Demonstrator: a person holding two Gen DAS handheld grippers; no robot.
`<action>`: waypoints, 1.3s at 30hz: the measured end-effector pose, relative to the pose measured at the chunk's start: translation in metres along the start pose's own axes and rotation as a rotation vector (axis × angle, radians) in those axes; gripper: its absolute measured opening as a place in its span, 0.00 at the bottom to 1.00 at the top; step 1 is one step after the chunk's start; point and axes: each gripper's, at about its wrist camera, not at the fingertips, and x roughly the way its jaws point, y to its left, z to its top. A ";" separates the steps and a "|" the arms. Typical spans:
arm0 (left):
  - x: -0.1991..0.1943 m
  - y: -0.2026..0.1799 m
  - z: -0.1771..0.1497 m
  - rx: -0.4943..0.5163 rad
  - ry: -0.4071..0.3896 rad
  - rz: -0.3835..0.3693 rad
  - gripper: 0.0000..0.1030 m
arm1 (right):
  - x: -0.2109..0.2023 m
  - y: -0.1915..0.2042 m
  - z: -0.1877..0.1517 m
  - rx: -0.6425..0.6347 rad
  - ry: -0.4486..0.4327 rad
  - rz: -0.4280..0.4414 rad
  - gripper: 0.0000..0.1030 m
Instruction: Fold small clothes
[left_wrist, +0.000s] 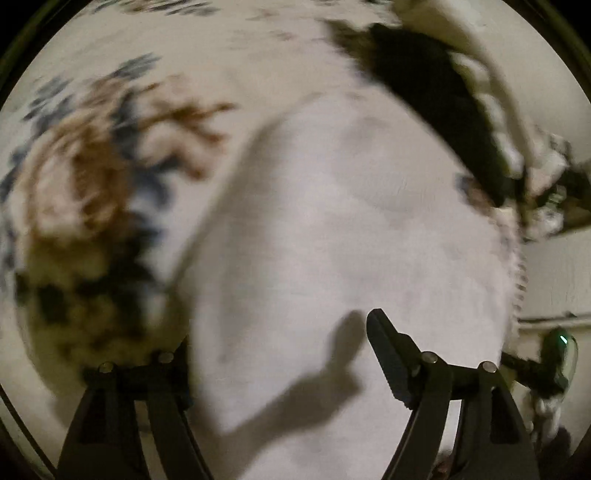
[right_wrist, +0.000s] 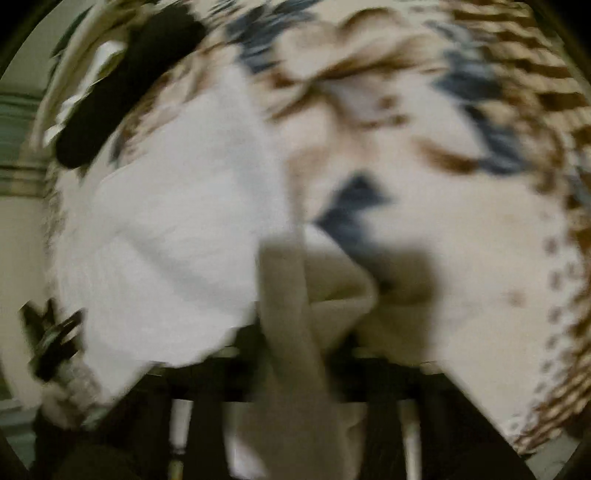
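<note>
A white garment (left_wrist: 332, 229) lies spread on a patterned cloth surface (left_wrist: 110, 166) with brown and blue flowers. My left gripper (left_wrist: 280, 332) is open just above the garment; its right finger (left_wrist: 388, 347) shows clearly and the garment's edge hides its left fingertip. In the blurred right wrist view the same white garment (right_wrist: 173, 229) lies at the left. My right gripper (right_wrist: 299, 332) is shut on a bunched fold of the white garment (right_wrist: 295, 325), which rises between the jaws and hides the fingertips.
A black garment (left_wrist: 436, 92) lies at the far edge of the surface; it also shows in the right wrist view (right_wrist: 122, 85). The other gripper's body (left_wrist: 554, 358) shows at the right edge. The patterned cloth (right_wrist: 461, 184) extends to the right.
</note>
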 end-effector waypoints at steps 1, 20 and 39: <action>-0.004 -0.003 -0.001 0.007 -0.003 -0.054 0.51 | -0.004 -0.002 0.000 0.041 0.010 0.121 0.20; 0.001 0.039 -0.008 -0.195 0.015 -0.280 0.62 | -0.013 -0.052 0.002 0.251 0.017 0.210 0.71; -0.036 0.039 -0.014 -0.295 -0.035 -0.353 0.73 | -0.021 -0.063 -0.018 0.345 -0.019 0.283 0.74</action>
